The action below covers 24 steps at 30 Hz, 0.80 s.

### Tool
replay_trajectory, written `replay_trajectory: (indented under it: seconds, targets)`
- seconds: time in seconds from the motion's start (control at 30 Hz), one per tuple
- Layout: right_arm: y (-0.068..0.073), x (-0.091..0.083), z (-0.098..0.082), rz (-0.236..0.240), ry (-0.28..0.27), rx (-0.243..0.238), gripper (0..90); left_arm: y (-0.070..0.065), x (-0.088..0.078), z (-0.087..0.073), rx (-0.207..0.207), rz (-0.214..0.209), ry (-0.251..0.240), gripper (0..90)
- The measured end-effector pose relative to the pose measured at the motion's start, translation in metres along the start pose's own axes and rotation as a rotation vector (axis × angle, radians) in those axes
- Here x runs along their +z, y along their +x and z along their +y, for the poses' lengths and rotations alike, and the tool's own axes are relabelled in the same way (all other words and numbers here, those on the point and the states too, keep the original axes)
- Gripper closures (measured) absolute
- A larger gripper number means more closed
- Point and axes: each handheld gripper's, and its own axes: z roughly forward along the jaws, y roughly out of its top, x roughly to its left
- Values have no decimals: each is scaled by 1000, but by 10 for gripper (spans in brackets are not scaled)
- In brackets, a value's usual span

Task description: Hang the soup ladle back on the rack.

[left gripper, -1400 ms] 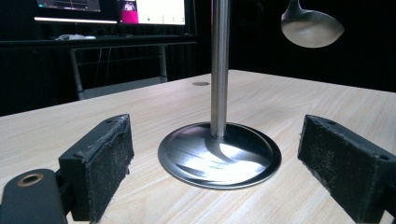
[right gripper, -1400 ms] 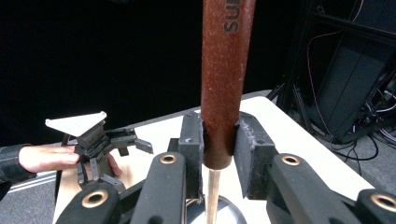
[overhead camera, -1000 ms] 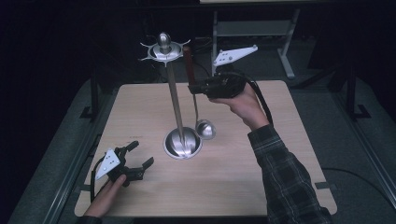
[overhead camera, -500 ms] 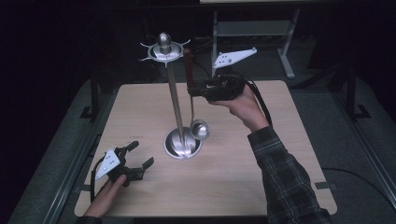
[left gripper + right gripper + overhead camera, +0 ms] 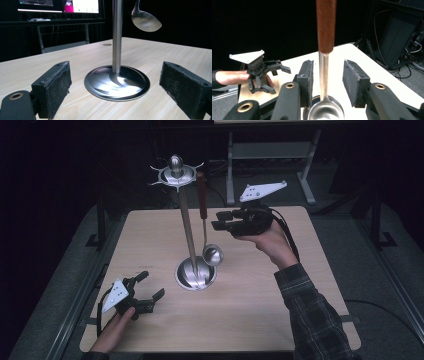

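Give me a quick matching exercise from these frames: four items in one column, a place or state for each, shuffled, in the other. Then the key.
Items:
1. ladle
2. stand base
3. left gripper
4. right gripper

States:
A. open, low at the near left of the table
B. hanging, bowl clear of the tabletop
C. open, raised, jaws either side of the ladle's shaft
D. round, shiny, flat on the wood

Pairs: 1-B, 2-D, 3-A, 4-C

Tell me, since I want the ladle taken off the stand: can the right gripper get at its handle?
Probably yes: the right gripper is open with the ladle handle between its jaws, nothing in the way.
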Motion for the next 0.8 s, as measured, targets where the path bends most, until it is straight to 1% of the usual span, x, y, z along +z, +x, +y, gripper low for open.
replay_trajectory:
  seconds: [0.07, 0.4, 0.57, 0.73, 0.8]
  targets:
    - [-1, -3, -5, -5, 2, 13, 591, 0, 0, 0, 0, 1, 0, 97]
    - [-3, -15, -26, -48, 17, 28, 540, 0, 0, 0, -3, 3, -3, 97]
    - [-3, -22, -39, -73, 32, 32, 486, 0, 0, 0, -2, 4, -3, 97]
    - [-3, -27, -54, -96, 38, 49, 424, 0, 0, 0, -4, 6, -4, 97]
    - [-3, -30, -62, -112, 40, 58, 397, 0, 0, 0, -7, 6, -5, 97]
